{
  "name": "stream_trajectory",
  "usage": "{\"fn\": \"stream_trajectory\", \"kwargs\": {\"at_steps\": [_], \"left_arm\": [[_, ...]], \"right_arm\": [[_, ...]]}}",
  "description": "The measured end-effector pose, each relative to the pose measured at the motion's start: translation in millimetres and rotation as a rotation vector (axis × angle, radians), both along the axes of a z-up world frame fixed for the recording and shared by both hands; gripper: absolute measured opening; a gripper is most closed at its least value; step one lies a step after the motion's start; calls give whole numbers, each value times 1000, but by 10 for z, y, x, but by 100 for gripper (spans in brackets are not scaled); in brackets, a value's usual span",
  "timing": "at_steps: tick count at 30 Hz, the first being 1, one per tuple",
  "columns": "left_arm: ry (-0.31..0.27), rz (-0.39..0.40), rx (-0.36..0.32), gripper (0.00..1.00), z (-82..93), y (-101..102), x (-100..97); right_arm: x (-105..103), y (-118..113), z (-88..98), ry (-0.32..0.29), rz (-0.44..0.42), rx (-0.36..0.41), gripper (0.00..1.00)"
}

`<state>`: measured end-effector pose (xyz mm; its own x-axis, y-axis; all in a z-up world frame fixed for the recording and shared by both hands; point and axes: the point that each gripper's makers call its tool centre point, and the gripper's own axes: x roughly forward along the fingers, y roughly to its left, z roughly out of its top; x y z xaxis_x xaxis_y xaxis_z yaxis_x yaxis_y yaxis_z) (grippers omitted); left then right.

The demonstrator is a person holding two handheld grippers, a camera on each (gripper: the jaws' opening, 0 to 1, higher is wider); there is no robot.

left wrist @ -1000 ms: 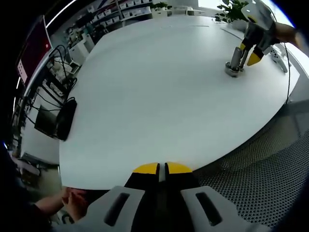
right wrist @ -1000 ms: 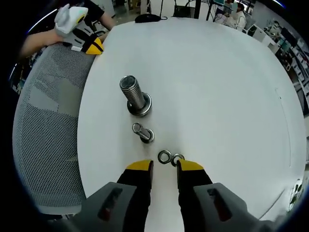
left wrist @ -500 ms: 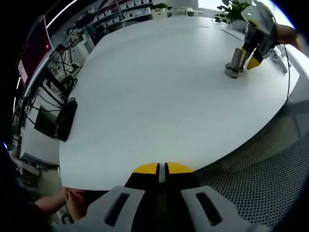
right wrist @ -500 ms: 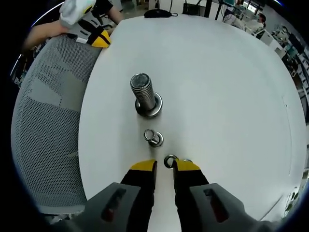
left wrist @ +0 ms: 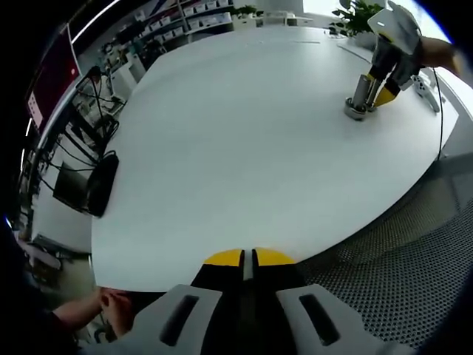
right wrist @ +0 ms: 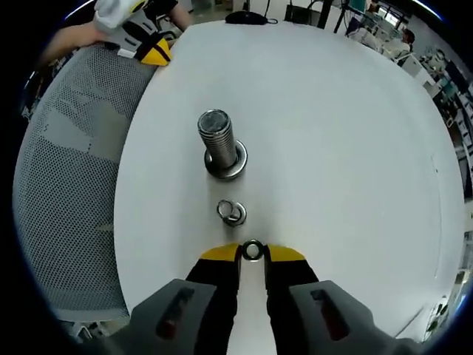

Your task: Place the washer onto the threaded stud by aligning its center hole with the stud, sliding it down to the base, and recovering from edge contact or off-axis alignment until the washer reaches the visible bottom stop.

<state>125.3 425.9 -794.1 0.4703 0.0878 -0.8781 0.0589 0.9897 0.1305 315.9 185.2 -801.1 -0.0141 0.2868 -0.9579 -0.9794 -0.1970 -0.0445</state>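
Note:
A big threaded stud [right wrist: 216, 143] stands upright on the white table [right wrist: 347, 148], with a small bolt [right wrist: 231, 212] lying just in front of it. A steel washer [right wrist: 253, 250] sits between the yellow tips of my right gripper [right wrist: 253, 255], whose jaws press against its sides at table level. From the left gripper view, the right gripper [left wrist: 386, 90] is low beside the stud [left wrist: 360, 94] at the far right. My left gripper [left wrist: 247, 257] is shut on nothing at the table's near edge, and it also appears far off as the left gripper [right wrist: 151, 50].
A grey mesh chair [right wrist: 70, 192] lies left of the table edge. A black object [right wrist: 247, 16] rests at the table's far side. Off the table are cables and a black bag [left wrist: 100, 181], a plant [left wrist: 355, 11] and a person's hand [left wrist: 111, 303].
My right gripper moved forward and narrowed, so one of the two washers now sits between its tips and the other is hidden. The left gripper has stayed put.

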Motion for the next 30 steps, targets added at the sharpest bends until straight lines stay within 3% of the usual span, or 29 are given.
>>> {"fn": "stream_trajectory", "kwargs": {"at_steps": [5, 13, 19, 23, 27, 30], "left_arm": [[0, 0, 0, 2, 0, -3, -1], [2, 1, 0, 2, -2, -3, -2], [5, 1, 1, 2, -6, -1, -7], [-1, 1, 0, 2, 5, -2, -2], [-3, 1, 0, 2, 9, -2, 0], [-1, -1, 1, 2, 6, -1, -2]], "right_arm": [[12, -36, -1, 21, -40, -7, 16], [13, -75, 6, 37, -35, 9, 16], [-8, -73, 15, 15, -15, -1, 14], [-30, -55, 31, 58, -94, 16, 14], [-51, -25, 117, 53, -96, 44, 14], [-101, 30, 214, 94, -131, 79, 14]]}}
